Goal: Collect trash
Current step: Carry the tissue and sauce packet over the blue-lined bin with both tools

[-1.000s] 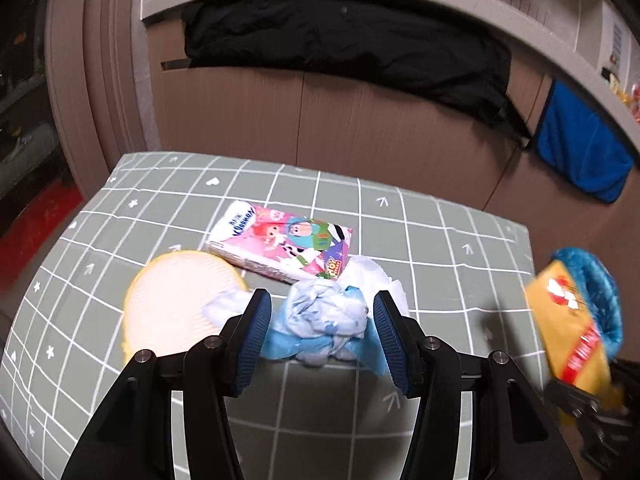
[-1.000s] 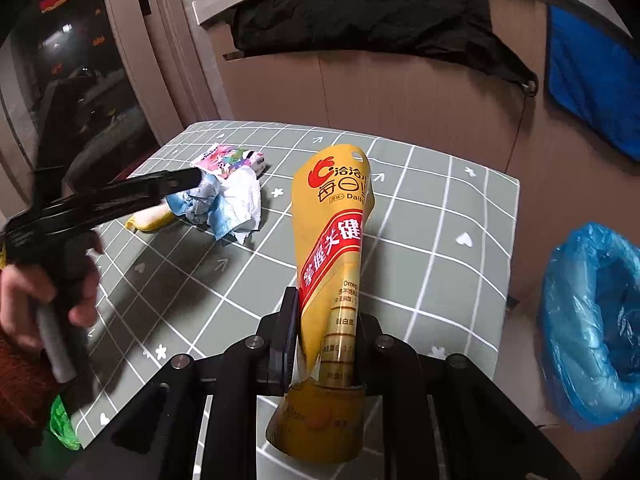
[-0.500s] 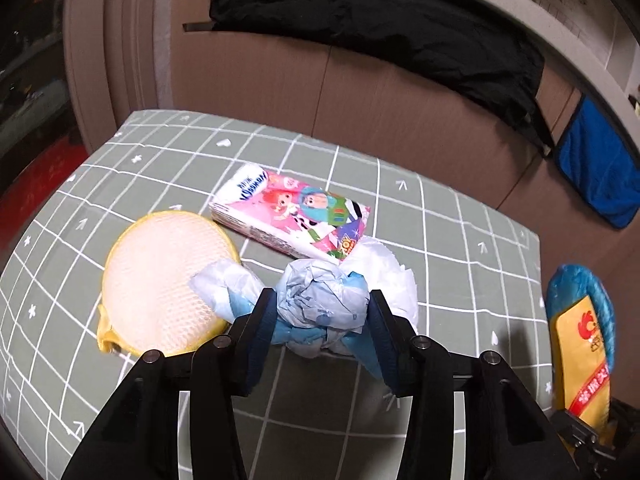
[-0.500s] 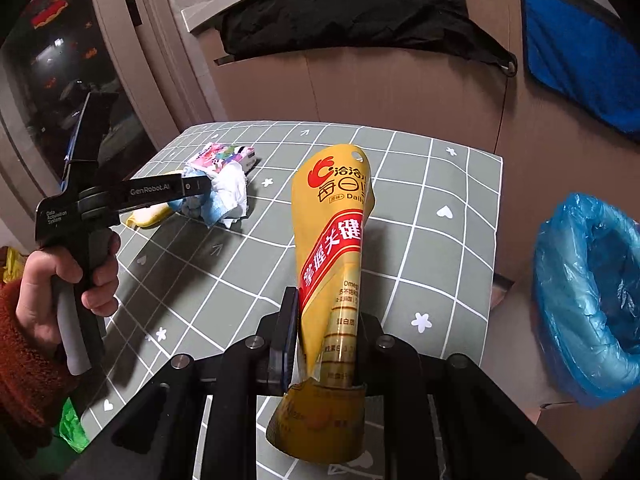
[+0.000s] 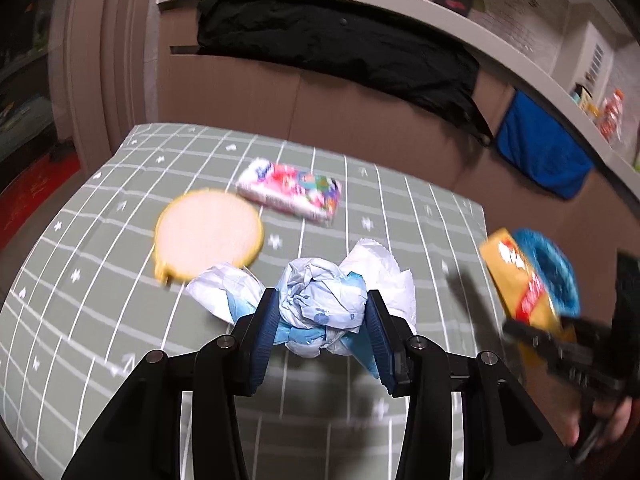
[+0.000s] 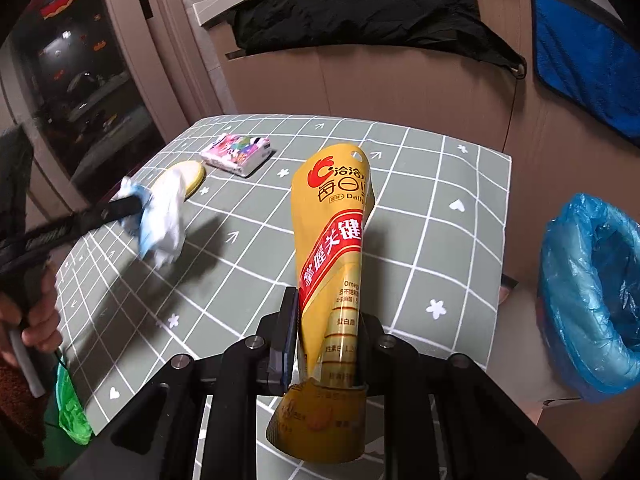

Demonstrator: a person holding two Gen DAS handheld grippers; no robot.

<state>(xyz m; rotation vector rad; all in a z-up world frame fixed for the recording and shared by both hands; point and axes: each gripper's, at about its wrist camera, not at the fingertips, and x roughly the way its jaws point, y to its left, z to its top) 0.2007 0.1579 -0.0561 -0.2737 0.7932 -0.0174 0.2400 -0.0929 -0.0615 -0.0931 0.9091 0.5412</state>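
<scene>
My left gripper (image 5: 323, 320) is shut on a crumpled white-and-blue wrapper (image 5: 324, 300) and holds it above the green grid tablecloth (image 5: 100, 280). The right wrist view shows that wrapper (image 6: 162, 220) hanging off the left gripper (image 6: 128, 208), clear of the table. My right gripper (image 6: 328, 344) is shut on a tall yellow snack pouch (image 6: 334, 248) with red lettering, held upright over the table's near right part. In the left wrist view the pouch (image 5: 520, 280) appears at the right, in front of the blue bin bag (image 5: 556, 264).
A pink tissue pack (image 5: 290, 192) and a round yellow pad (image 5: 208, 234) lie on the table's far left. A bin lined with a blue bag (image 6: 592, 288) stands beside the table's right edge. Brown cabinet fronts with a black cloth (image 6: 360, 12) and a blue towel (image 6: 580, 60) are behind.
The left gripper closed on the crumpled wrapper, lifted it off the table and carried it away from the tissue pack and yellow pad. The right gripper with the pouch stayed put.
</scene>
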